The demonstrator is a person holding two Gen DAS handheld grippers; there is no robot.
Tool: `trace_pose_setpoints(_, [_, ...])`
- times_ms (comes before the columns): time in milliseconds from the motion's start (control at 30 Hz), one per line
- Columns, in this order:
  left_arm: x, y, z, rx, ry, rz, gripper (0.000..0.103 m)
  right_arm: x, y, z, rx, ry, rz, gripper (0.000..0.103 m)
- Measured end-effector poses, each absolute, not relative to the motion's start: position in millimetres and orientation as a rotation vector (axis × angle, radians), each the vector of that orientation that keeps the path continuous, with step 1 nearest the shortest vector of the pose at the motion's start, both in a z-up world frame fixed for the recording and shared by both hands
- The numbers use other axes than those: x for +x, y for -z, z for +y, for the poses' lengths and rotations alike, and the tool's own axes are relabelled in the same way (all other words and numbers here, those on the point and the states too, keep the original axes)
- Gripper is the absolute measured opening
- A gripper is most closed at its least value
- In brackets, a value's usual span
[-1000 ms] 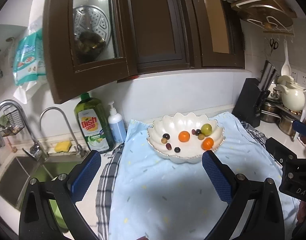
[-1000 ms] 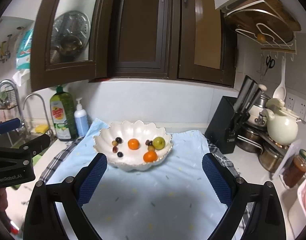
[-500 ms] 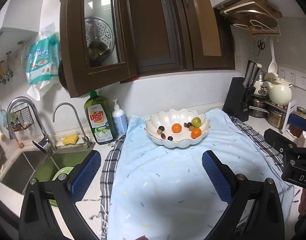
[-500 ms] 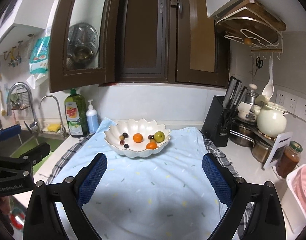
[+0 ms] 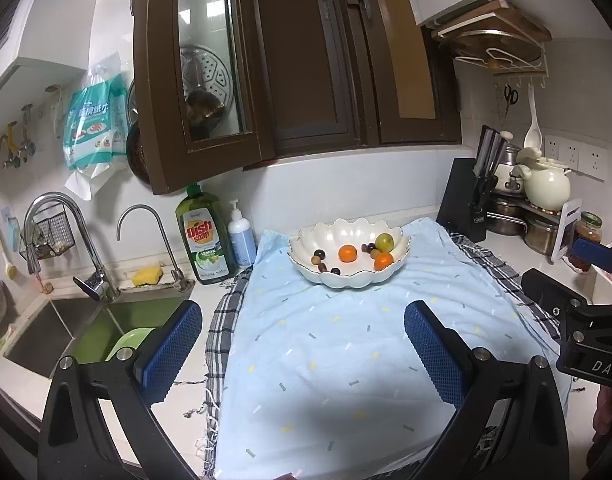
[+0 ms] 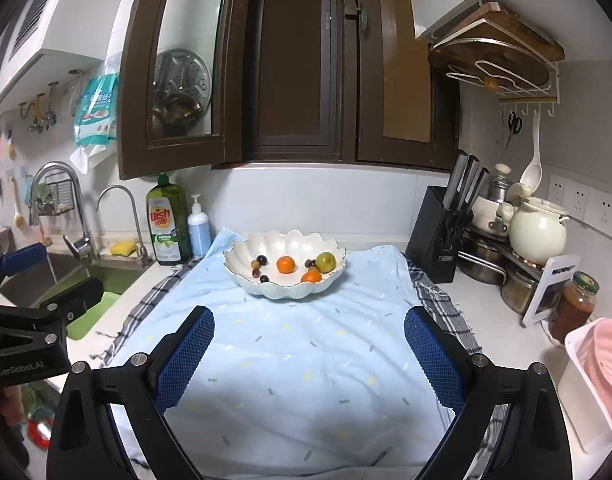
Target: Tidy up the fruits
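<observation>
A white scalloped bowl (image 5: 400,245) stands at the far end of a light blue cloth (image 5: 346,360). It holds two oranges (image 5: 348,253), a green fruit (image 5: 384,241) and several small dark fruits (image 5: 318,255). The bowl (image 6: 241,270) also shows in the right wrist view with the oranges (image 6: 285,264) and green fruit (image 6: 326,261). My left gripper (image 5: 303,350) is open and empty, well short of the bowl. My right gripper (image 6: 309,354) is open and empty, also well back over the cloth (image 6: 306,360).
A sink (image 5: 65,332) with taps, a dish soap bottle (image 5: 205,236) and a pump bottle (image 5: 241,238) are to the left. A knife block (image 6: 440,236), pots, a white kettle (image 6: 538,228), a jar (image 6: 576,306) and a pink rack (image 6: 602,368) are to the right. Cabinets hang above.
Both grippers have drawn back from the bowl and risen, so the bowl looks smaller and farther. Both stay open and empty.
</observation>
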State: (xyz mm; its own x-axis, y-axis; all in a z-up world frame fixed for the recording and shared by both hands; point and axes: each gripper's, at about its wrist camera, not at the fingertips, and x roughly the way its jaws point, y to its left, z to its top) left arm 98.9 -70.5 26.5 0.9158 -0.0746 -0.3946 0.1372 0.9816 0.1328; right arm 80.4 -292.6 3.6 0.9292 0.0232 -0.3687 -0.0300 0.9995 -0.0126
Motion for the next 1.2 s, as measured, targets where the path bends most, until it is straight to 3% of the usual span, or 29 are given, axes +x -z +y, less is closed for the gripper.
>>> trace_pose_setpoints(1200, [75.2,-32.5,-77.1,0.167,0.118,0.378,0.103,55.2,-4.7,-299.1,-0.01,-0.027,0.365,0.097])
